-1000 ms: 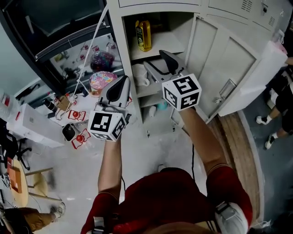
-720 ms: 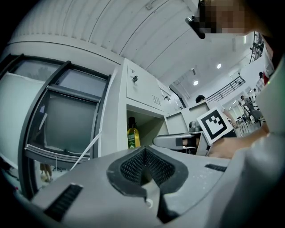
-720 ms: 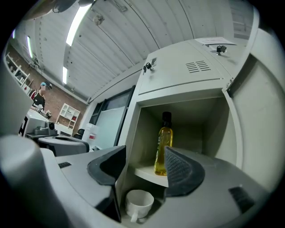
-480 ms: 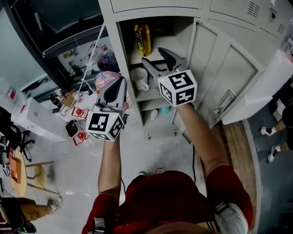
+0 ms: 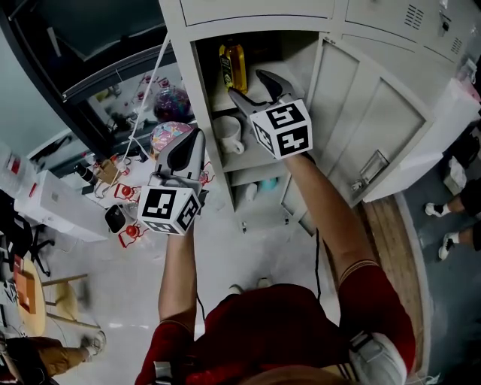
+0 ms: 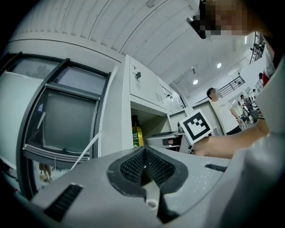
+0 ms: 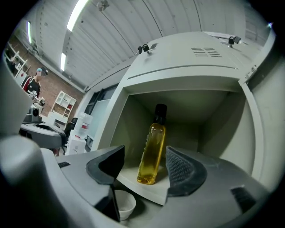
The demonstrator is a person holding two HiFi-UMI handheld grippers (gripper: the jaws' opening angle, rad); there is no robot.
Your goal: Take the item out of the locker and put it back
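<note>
Before shelved bottle [image 7: 152, 147], right gripper [image 7: 144, 156] jaws opening, empty

Premises: a large open hall fitted out as a workshop or test lab, not a dwelling.

Evidence:
- A vaulted, ribbed ceiling [image 7: 116, 40] carries strip lights [image 7: 79, 13].
- A bare brick wall [image 7: 46, 91] stands behind white open shelving [image 7: 64, 104].
- A railed stair or gallery [image 6: 231, 83] shows at the far end.
- A bank of pale steel lockers [image 5: 248, 10] stands on a grey hard floor [image 5: 248, 248], beside a black-framed glazed cabinet [image 6: 67, 120].
- White cartons [image 5: 56, 210] and small packaged goods [image 5: 128, 192] lie loose on the floor.
- Several persons [image 6: 220, 111] stand about in the background.
</note>
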